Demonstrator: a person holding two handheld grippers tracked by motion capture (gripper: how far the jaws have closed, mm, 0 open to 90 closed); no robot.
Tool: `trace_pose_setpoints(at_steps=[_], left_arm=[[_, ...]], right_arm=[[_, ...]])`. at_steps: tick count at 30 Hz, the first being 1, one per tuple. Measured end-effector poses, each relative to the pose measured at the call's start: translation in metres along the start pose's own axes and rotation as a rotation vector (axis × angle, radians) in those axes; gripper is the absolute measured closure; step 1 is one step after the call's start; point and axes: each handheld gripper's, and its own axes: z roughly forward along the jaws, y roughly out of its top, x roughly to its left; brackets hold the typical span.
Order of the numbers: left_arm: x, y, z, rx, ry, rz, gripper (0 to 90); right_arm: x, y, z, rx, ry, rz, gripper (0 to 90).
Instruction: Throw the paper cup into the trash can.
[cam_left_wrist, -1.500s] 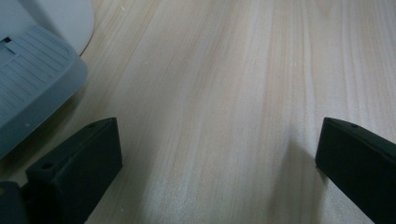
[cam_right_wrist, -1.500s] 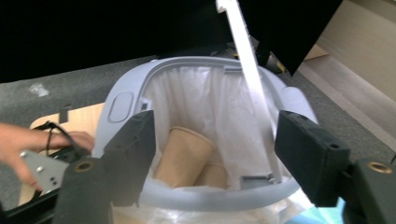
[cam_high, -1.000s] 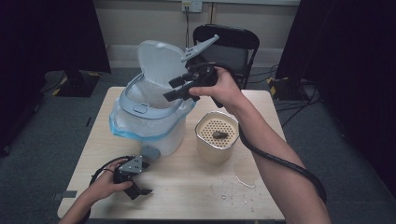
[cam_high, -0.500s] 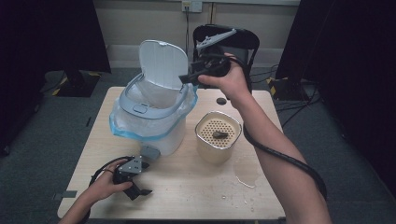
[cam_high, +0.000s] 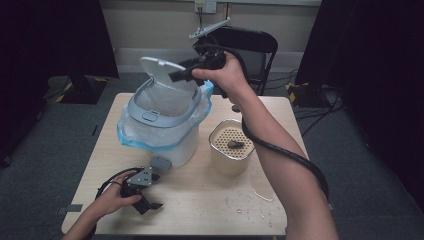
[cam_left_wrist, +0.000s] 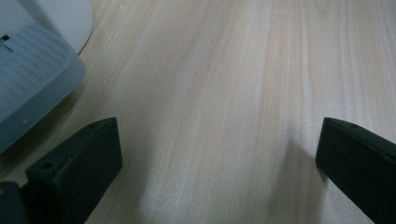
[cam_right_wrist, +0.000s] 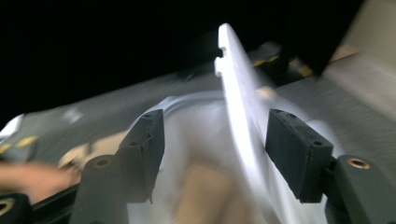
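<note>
A dim room with dark curtains at both sides and a black chair (cam_high: 250, 45) at the upper middle of the frame surrounds a pale wooden table (cam_high: 200, 200). Left of centre on it stands a white plastic bin with a grey rim and a blue-edged clear liner (cam_high: 162, 122); its thin white flip lid (cam_high: 160, 70) stands upright at the back. To the right sits a cream perforated-top canister (cam_high: 230, 147).

The right gripper (cam_high: 177, 76) hangs high at the upper middle, beside the lid's top edge; in the right gripper view its jaws stand apart with the lid's edge (cam_right_wrist: 238, 93) between them, seemingly untouched, though blur makes this uncertain. The left gripper (cam_high: 147, 197) rests at the lower left of the table, jaws wide and empty over bare wood.

The lid looks light, stiff and smooth, likely slippery; I judge its top edge the best hold, pinched gently. The liner is soft and would tear or drag.
</note>
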Motion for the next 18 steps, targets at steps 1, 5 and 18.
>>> trace_pose_setpoints(at_steps=[1, 5, 18], left_arm=[[0.000, 0.000, 0.000, 0.000, 0.000, 0.000, 0.0], [-0.002, 0.000, 0.000, 0.001, 0.006, -0.005, 0.0], [-0.004, -0.001, 0.000, -0.003, 0.002, -0.003, 0.0]], right_arm=[[0.000, 0.000, 0.000, 0.000, 0.000, 0.000, 37.9], [0.020, -0.012, 0.007, 0.054, 0.102, -0.001, 38.8], [0.020, -0.032, 0.048, 0.136, -0.053, 0.062, 78.1]])
